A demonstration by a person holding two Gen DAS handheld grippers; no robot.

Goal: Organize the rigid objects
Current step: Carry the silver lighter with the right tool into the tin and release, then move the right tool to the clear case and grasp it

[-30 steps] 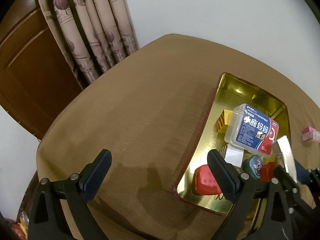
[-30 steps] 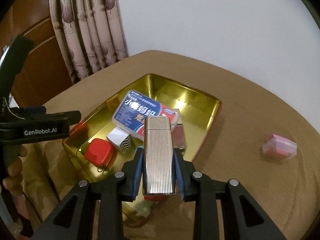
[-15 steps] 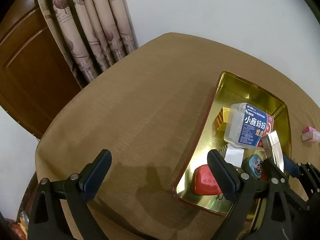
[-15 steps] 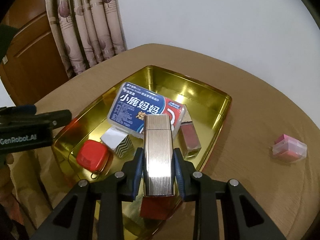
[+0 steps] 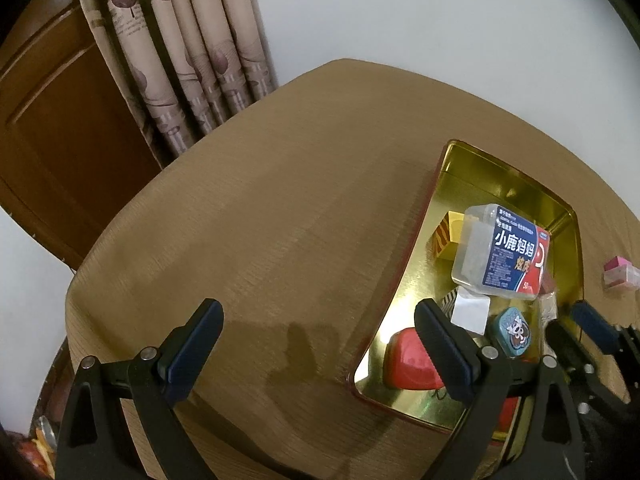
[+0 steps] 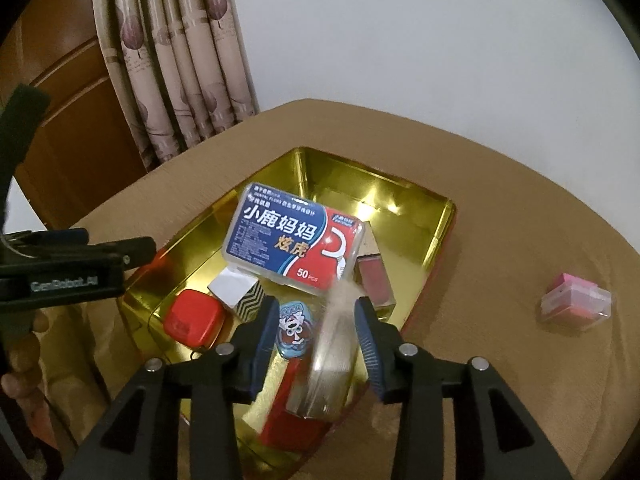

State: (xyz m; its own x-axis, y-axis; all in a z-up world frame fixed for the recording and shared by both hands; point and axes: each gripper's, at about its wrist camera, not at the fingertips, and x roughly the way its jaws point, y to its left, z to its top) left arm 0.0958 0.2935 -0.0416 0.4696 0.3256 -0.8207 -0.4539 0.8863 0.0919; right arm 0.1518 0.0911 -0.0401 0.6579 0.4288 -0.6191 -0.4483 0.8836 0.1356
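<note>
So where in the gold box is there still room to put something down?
The far end of the gold tin, behind the floss box, is bare. The near end is crowded: red case, white cube, blue tin, silver lighter. Outside it, the table to its left is bare.

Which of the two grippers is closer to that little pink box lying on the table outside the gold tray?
Right. The right gripper is over the tray's near end, beside the pink box; the left gripper hangs beyond the tray's far side.
</note>
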